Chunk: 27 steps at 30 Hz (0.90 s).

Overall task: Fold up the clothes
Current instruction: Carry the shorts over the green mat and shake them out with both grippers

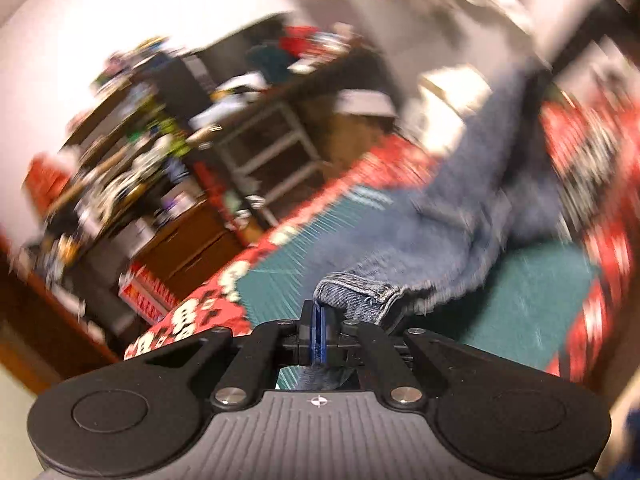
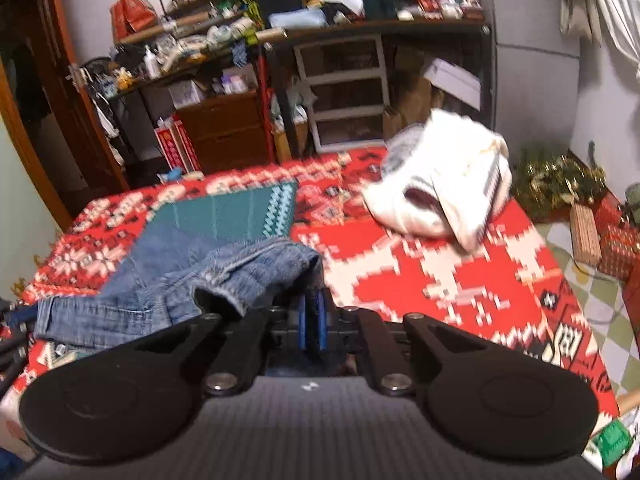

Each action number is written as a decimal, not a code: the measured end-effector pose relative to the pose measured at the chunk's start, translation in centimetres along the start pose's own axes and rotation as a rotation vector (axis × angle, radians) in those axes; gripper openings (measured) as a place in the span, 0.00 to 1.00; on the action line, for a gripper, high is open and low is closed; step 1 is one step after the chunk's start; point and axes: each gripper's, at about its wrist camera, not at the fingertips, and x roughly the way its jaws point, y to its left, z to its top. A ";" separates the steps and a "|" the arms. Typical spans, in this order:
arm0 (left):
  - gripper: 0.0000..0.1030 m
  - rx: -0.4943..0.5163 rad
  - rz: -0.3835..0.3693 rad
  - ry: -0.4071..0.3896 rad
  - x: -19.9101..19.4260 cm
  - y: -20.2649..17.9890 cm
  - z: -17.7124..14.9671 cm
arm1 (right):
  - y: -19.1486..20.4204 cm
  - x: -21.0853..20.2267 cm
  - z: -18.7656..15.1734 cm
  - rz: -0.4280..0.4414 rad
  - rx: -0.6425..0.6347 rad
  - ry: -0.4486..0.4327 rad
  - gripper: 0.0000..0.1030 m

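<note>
Midway, it seems: both tongs, left and right, are clamped on the jeans, lifted half-bunched at lower left over the red table; white garment lies crumpled upper right.

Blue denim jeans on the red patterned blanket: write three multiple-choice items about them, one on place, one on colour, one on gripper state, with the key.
1. Where does the white crumpled garment lie relative to the blue denim jeans in the right wrist view?
A. Underneath them
B. Farther back and to the right, apart
C. Inside them

2. What colour is the panel of the red patterned blanket beneath the jeans?
A. Teal
B. Yellow
C. Black

3. What is the state of the left gripper?
A. Wide open
B. Out of view
C. Shut on denim

Key: B, red blanket shows between them; A, teal fabric shows at the jeans' far edge; C, the jaws meet around a denim edge.
</note>
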 end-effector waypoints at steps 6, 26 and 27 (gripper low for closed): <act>0.01 -0.192 0.064 -0.056 -1.3 4.3 3.8 | 3.4 -4.1 4.0 0.061 -0.061 -0.124 0.06; 0.01 -0.372 0.175 -0.206 -8.0 11.0 7.2 | 8.2 -12.3 9.1 0.148 -0.081 -0.266 0.06; 0.01 -0.381 0.168 -0.181 -7.2 10.8 6.7 | 7.8 -11.3 8.8 0.139 -0.078 -0.243 0.06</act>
